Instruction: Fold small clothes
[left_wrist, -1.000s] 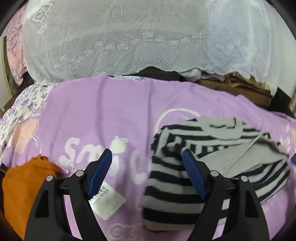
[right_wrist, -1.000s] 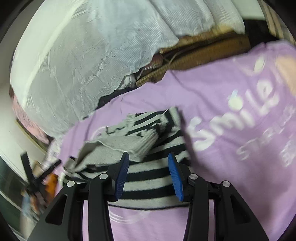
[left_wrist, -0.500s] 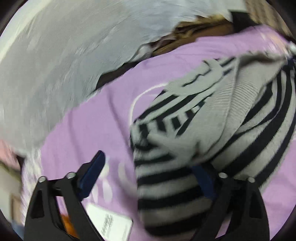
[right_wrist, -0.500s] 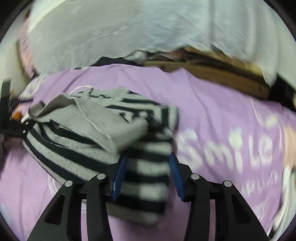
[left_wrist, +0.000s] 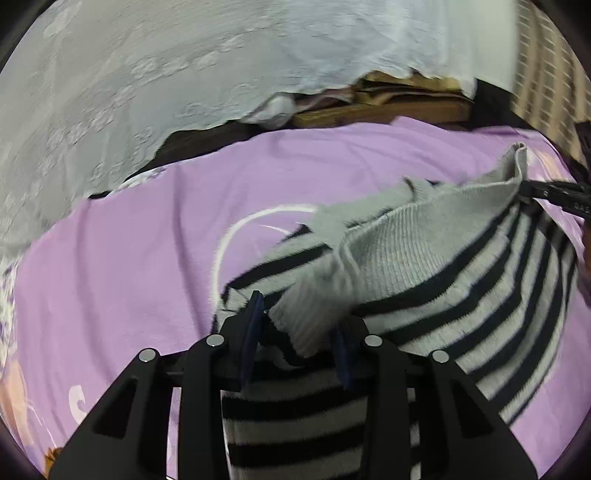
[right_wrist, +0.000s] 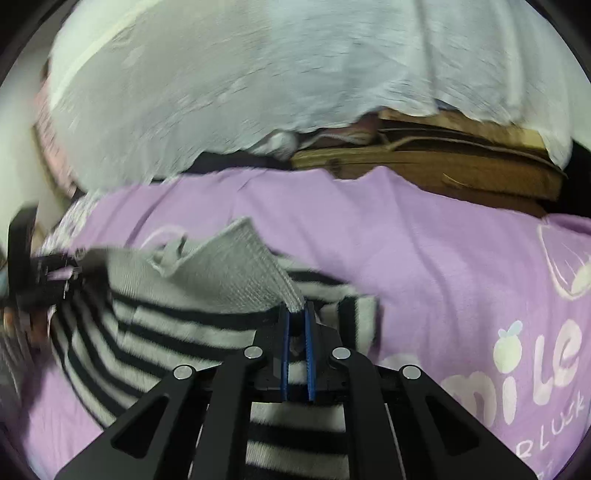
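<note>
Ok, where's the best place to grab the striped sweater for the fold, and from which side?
Grip the plain grey ribbed band of the striped sweater, one corner per claw, coming in from the near edge. It is a doubled, firm edge that stands up off the purple blanket. The right claw is shut on one corner; the left claw is closing with the band between its pads.

**Striped sweater, hem lifted**

A small grey-and-black striped knit sweater (left_wrist: 480, 295) lies rumpled on the purple blanket (left_wrist: 129, 258). Its plain grey ribbed edge is raised off the body at both ends, stretched between them.
</note>
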